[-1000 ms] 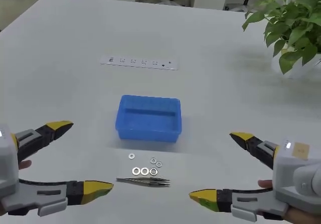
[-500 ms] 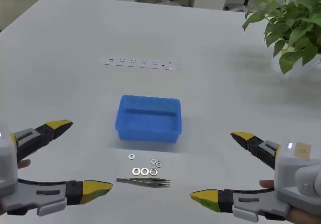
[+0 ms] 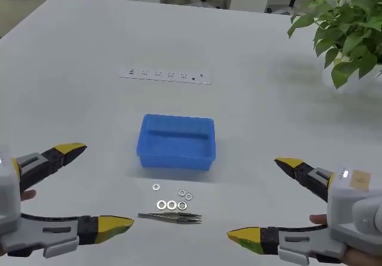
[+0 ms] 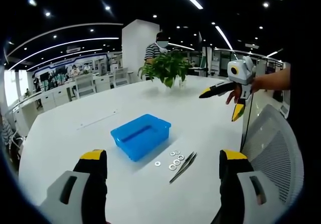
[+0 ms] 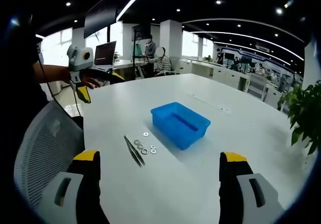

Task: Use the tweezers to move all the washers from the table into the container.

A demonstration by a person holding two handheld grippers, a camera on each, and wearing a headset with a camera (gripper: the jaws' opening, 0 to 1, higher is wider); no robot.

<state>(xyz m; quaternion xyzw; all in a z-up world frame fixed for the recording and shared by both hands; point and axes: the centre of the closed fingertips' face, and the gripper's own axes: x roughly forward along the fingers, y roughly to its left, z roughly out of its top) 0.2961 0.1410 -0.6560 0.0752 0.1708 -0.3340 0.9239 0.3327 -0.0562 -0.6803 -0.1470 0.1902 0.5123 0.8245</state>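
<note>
Several small metal washers (image 3: 172, 204) lie on the white table just in front of a blue container (image 3: 176, 139). Metal tweezers (image 3: 170, 217) lie flat right below the washers. My left gripper (image 3: 95, 185) hovers open at the lower left, and my right gripper (image 3: 265, 200) hovers open at the lower right; nothing sits between either pair of fingers. The left gripper view has the container (image 4: 140, 135), washers (image 4: 174, 160) and tweezers (image 4: 183, 166) ahead of the jaws. The right gripper view has the container (image 5: 180, 124), washers (image 5: 144, 146) and tweezers (image 5: 134, 150).
A white power strip (image 3: 165, 75) lies beyond the container. A potted green plant (image 3: 346, 24) stands at the table's far right. A mesh chair back (image 5: 47, 143) sits at the table's near edge. People sit at distant desks.
</note>
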